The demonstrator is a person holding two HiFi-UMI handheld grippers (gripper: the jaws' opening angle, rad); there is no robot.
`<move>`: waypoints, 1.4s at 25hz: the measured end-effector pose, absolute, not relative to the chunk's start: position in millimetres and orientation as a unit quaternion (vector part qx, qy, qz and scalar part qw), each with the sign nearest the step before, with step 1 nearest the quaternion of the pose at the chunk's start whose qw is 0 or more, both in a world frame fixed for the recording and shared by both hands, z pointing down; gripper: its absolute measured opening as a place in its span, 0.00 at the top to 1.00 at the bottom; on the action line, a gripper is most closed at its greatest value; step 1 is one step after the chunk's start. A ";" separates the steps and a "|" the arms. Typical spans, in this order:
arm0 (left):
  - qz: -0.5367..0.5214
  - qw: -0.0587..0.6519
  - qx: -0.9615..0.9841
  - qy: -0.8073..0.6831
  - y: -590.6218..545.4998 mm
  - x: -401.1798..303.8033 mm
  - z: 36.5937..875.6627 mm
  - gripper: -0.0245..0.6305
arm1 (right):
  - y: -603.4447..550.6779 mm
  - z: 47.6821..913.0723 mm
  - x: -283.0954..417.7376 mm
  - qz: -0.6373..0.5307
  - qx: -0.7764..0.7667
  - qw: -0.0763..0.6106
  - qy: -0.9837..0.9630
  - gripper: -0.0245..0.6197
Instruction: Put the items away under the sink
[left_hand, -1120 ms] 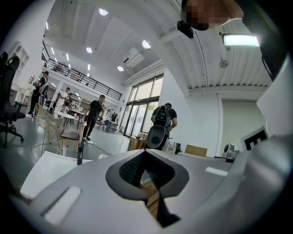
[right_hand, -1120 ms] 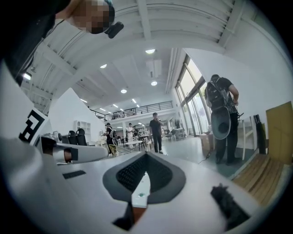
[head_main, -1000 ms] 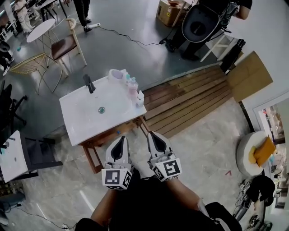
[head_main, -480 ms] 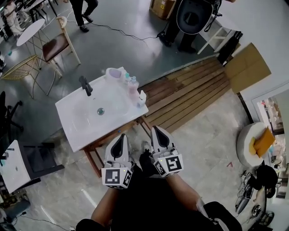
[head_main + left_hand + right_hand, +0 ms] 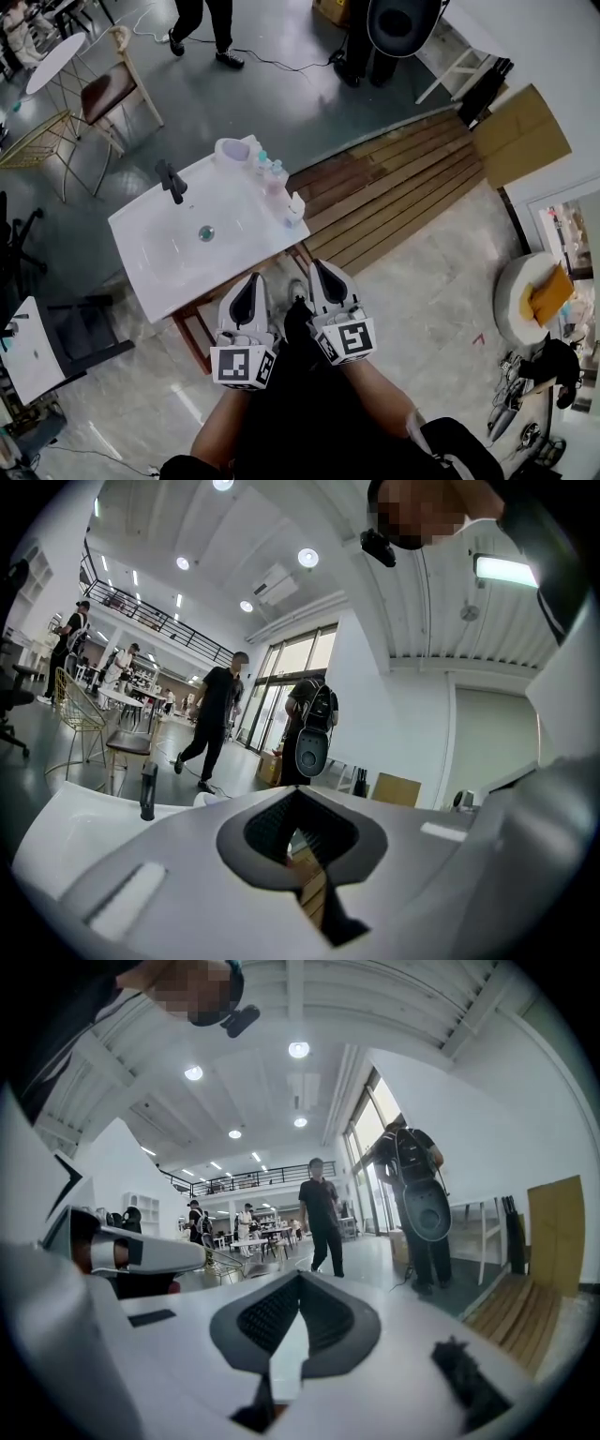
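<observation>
Left tongs point(image 5: 251, 280), right tongs point(image 5: 320, 268) nearer sink point(image 5: 157, 274)

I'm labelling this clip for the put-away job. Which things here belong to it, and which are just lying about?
Part of the job:
sink
lilac container
pink bottle
small white bottle
wooden stand under the sink

Just lying about:
brown chair
round table
floor planks
cardboard sheet
</observation>
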State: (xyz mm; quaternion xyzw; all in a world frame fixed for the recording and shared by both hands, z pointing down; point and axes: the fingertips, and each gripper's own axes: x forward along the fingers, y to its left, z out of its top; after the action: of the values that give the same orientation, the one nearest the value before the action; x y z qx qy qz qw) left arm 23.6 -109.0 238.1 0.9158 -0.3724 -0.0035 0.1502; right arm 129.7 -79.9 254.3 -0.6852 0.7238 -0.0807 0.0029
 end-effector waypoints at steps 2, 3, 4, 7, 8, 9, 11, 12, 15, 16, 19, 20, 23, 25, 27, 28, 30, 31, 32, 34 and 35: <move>0.001 0.148 0.916 -0.374 -116.1 27.3 243.3 0.96 | -87.5 263.7 133.6 -0.084 -0.688 0.006 0.721 0.94; 0.003 0.147 0.916 -0.374 -120.1 29.4 246.8 0.96 | -91.2 268.7 135.6 -0.085 -0.689 0.007 0.720 0.94; 0.006 0.146 0.916 -0.373 -123.7 31.7 250.4 0.96 | -94.7 272.9 137.3 -0.087 -0.690 0.006 0.719 0.94; 0.006 0.150 0.914 -0.376 -134.9 36.9 257.7 0.96 | -104.9 282.8 143.4 -0.090 -0.691 0.006 0.717 0.94; 0.006 0.152 0.914 -0.377 -138.3 39.0 259.8 0.95 | -108.3 286.2 145.7 -0.091 -0.692 0.004 0.716 0.94; 0.006 0.154 0.914 -0.376 -141.0 41.4 262.3 0.96 | -111.3 289.9 148.0 -0.091 -0.693 0.001 0.715 0.94; 0.007 0.159 0.914 -0.372 -145.2 46.7 267.8 0.96 | -116.3 299.2 152.3 -0.095 -0.696 -0.001 0.712 0.94; 0.008 0.161 0.915 -0.371 -147.0 49.3 270.8 0.96 | -118.9 303.9 154.2 -0.097 -0.696 -0.002 0.711 0.94; 0.012 0.167 0.915 -0.366 -152.2 55.7 281.3 0.96 | -126.4 317.2 157.9 -0.103 -0.695 -0.010 0.711 0.94; 0.014 0.168 0.915 -0.366 -153.9 57.2 285.0 0.96 | -128.0 323.0 159.1 -0.103 -0.695 -0.011 0.712 0.93; 0.013 0.170 0.915 -0.364 -160.8 61.5 294.1 0.96 | -134.5 336.9 164.0 -0.103 -0.694 -0.016 0.712 0.93; 0.012 0.170 0.916 -0.364 -163.4 62.9 296.9 0.96 | -137.5 340.6 165.2 -0.105 -0.694 -0.018 0.712 0.92; 0.018 0.170 0.916 -0.364 -167.9 65.9 306.0 0.95 | -143.3 353.1 166.4 -0.107 -0.691 -0.027 0.714 0.89; 0.020 0.170 0.916 -0.364 -170.7 67.7 310.3 0.96 | -147.1 361.4 168.1 -0.106 -0.691 -0.028 0.714 0.88; 0.021 0.172 0.915 -0.364 -174.3 70.1 315.6 0.96 | -152.5 369.4 170.2 -0.108 -0.692 -0.031 0.713 0.86; 0.022 0.173 0.915 -0.365 -175.5 71.2 318.6 0.95 | -155.2 373.1 170.6 -0.110 -0.692 -0.033 0.713 0.84; 0.024 0.174 0.914 -0.367 -177.4 72.6 323.4 0.96 | -160.4 380.9 170.3 -0.113 -0.691 -0.033 0.713 0.81; 0.025 0.175 0.913 -0.368 -178.4 73.2 325.1 0.95 | -163.4 384.2 170.3 -0.113 -0.690 -0.033 0.714 0.80; 0.025 0.175 0.912 -0.370 -179.6 73.8 326.4 0.96 | -166.9 386.6 170.8 -0.112 -0.690 -0.035 0.714 0.79; 0.024 0.178 0.911 -0.372 -182.1 75.1 329.4 0.95 | -174.0 390.8 172.6 -0.109 -0.690 -0.035 0.715 0.77; 0.024 0.181 0.910 -0.372 -183.0 75.7 331.7 0.95 | -177.2 393.3 173.7 -0.109 -0.690 -0.035 0.715 0.76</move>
State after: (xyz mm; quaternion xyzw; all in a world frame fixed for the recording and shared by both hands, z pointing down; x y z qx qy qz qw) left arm 75.7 -183.0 331.7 0.9102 -0.3719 0.0242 0.1808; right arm 173.7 -177.2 393.3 -0.6902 0.7146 -0.1086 -0.0346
